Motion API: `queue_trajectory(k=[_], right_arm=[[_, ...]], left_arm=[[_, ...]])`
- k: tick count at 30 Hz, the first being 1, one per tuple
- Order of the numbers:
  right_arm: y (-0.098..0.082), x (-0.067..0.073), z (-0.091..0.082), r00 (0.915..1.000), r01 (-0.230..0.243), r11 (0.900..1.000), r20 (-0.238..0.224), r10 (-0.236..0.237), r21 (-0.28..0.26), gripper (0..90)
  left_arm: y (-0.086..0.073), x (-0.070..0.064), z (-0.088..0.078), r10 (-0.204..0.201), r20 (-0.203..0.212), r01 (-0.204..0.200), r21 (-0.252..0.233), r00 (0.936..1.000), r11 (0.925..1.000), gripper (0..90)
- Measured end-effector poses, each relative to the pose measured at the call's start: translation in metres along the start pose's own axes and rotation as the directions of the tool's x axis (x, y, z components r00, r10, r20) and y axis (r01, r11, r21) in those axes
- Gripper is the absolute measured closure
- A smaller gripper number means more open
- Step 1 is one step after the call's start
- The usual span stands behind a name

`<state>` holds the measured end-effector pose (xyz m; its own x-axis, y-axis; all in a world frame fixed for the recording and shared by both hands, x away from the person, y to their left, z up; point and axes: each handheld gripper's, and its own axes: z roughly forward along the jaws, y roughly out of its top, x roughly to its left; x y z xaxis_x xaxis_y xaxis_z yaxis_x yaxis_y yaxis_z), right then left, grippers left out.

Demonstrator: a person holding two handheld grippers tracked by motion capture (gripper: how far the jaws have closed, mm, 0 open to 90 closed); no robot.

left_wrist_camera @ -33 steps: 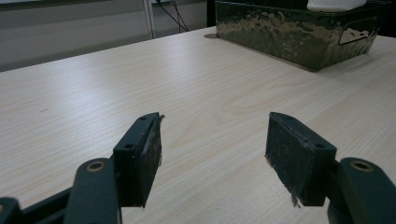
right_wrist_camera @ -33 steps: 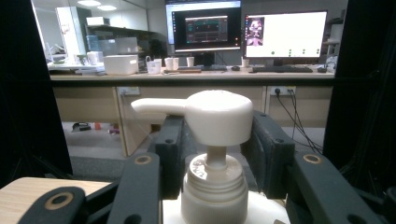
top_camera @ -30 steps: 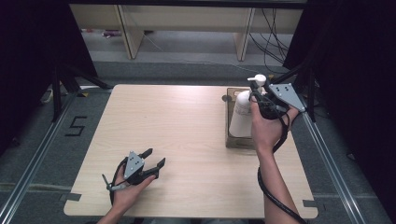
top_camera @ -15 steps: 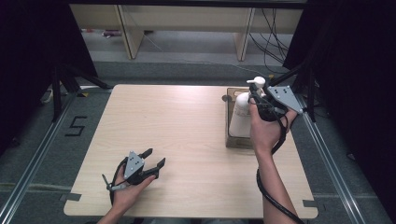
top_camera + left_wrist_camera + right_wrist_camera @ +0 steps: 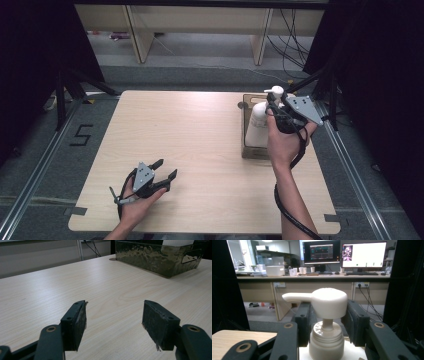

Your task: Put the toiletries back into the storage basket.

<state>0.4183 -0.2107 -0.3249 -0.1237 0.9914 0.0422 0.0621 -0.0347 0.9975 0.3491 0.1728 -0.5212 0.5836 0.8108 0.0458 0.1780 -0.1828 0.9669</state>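
A white pump bottle (image 5: 257, 125) stands upright in a dark brown tray (image 5: 248, 150) at the table's right side. My right gripper (image 5: 272, 100) is shut on the bottle's pump head from behind. In the right gripper view its two black pads (image 5: 303, 315) press on either side of the pump head (image 5: 327, 302), whose spout points left. At the front left, my left gripper (image 5: 166, 169) rests on the table, open, with bare wood between its jaws (image 5: 113, 320). The left gripper view shows the tray (image 5: 150, 257) far ahead on the right.
The light wooden table (image 5: 190, 130) has wide bare room between the two hands. A cable (image 5: 290, 215) trails from the right gripper along the forearm. Beyond the table's far edge are desk legs and floor cables.
The right gripper and the bottle have shifted very slightly toward me. The left gripper has kept still.
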Motion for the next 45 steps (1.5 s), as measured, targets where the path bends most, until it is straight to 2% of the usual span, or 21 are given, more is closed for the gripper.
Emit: queue_trajectory(k=[9, 10, 12, 14, 16, 17, 23, 25, 26, 29, 32, 35, 36, 39, 42, 43, 45], right_arm=[[-0.006, -0.002, -0.001, 1.0000, -0.003, 1.000, 0.004, 0.003, 0.016, 60.5], [-0.007, -0.002, -0.002, 0.9999, 0.008, 1.000, 0.006, -0.008, 0.015, 60.5], [-0.008, -0.002, -0.002, 1.0000, -0.005, 1.000, 0.006, 0.004, 0.025, 60.5], [-0.010, -0.003, -0.002, 0.9999, 0.007, 1.000, 0.011, -0.008, 0.016, 60.5], [-0.012, -0.002, -0.002, 1.0000, -0.003, 1.000, 0.007, 0.003, 0.029, 60.5], [-0.013, -0.003, -0.002, 0.9999, 0.010, 1.000, 0.010, -0.010, 0.022, 60.5], [-0.021, -0.003, -0.002, 0.9999, -0.010, 0.999, 0.011, 0.010, 0.042, 60.5], [-0.022, -0.004, -0.002, 0.9998, 0.008, 0.999, 0.016, -0.009, 0.046, 60.5], [-0.024, -0.003, -0.002, 0.9999, -0.006, 0.999, 0.011, 0.006, 0.046, 60.5], [-0.026, -0.005, -0.002, 0.9998, 0.007, 0.999, 0.016, -0.008, 0.052, 60.5], [-0.028, -0.004, -0.002, 0.9998, -0.007, 0.999, 0.018, 0.006, 0.054, 60.5], [-0.030, -0.005, -0.003, 0.9998, 0.004, 0.998, 0.020, -0.005, 0.061, 60.5], [-0.030, -0.004, -0.003, 0.9997, -0.012, 0.998, 0.023, 0.010, 0.068, 60.5], [-0.032, -0.005, -0.002, 0.9998, 0.004, 0.998, 0.018, -0.006, 0.069, 60.5], [-0.035, -0.005, -0.002, 0.9997, 0.005, 0.997, 0.022, -0.007, 0.074, 60.5], [-0.035, -0.004, -0.002, 0.9997, -0.010, 0.997, 0.023, 0.008, 0.075, 60.5], [-0.036, -0.005, -0.001, 0.9997, 0.004, 0.998, 0.022, -0.005, 0.068, 60.5]], left_arm=[[0.000, 0.000, 0.000, -0.001, -0.001, 0.001, 0.000, 1.0000, 1.0000, 35.3], [0.000, 0.000, 0.000, 0.000, -0.001, 0.000, 0.001, 1.0000, 1.0000, 35.3], [0.000, 0.000, 0.000, -0.001, -0.001, 0.001, 0.001, 1.0000, 1.0000, 35.3], [0.000, 0.000, 0.000, -0.001, -0.001, 0.001, 0.001, 1.0000, 1.0000, 35.3], [0.000, 0.000, 0.000, -0.001, -0.001, 0.001, 0.001, 1.0000, 1.0000, 35.3], [0.000, 0.000, 0.000, -0.001, 0.000, 0.001, 0.001, 1.0000, 1.0000, 35.3], [0.000, 0.000, 0.000, 0.000, 0.000, 0.000, 0.000, 1.0000, 1.0000, 35.3], [0.000, 0.000, 0.000, -0.001, 0.000, 0.001, 0.000, 1.0000, 1.0000, 35.4], [0.000, 0.000, 0.000, -0.001, -0.001, 0.001, 0.000, 1.0000, 1.0000, 35.3], [0.000, 0.000, 0.000, -0.002, -0.001, 0.002, 0.000, 1.0000, 1.0000, 35.3], [0.000, 0.000, 0.000, -0.001, 0.000, 0.001, 0.000, 1.0000, 1.0000, 35.3], [0.000, 0.000, 0.000, 0.000, 0.000, 0.000, -0.001, 1.0000, 1.0000, 35.3], [0.000, 0.000, 0.000, 0.000, 0.000, 0.000, 0.000, 1.0000, 1.0000, 35.3], [0.000, 0.001, 0.001, 0.000, 0.008, 0.000, -0.016, 1.0000, 0.9999, 35.3], [0.000, 0.001, 0.001, -0.002, 0.008, 0.002, -0.016, 1.0000, 0.9999, 35.3], [0.000, 0.001, 0.001, -0.002, 0.008, 0.002, -0.017, 1.0000, 0.9999, 35.3], [0.000, 0.001, 0.001, -0.002, 0.008, 0.002, -0.017, 1.0000, 0.9999, 35.3]])
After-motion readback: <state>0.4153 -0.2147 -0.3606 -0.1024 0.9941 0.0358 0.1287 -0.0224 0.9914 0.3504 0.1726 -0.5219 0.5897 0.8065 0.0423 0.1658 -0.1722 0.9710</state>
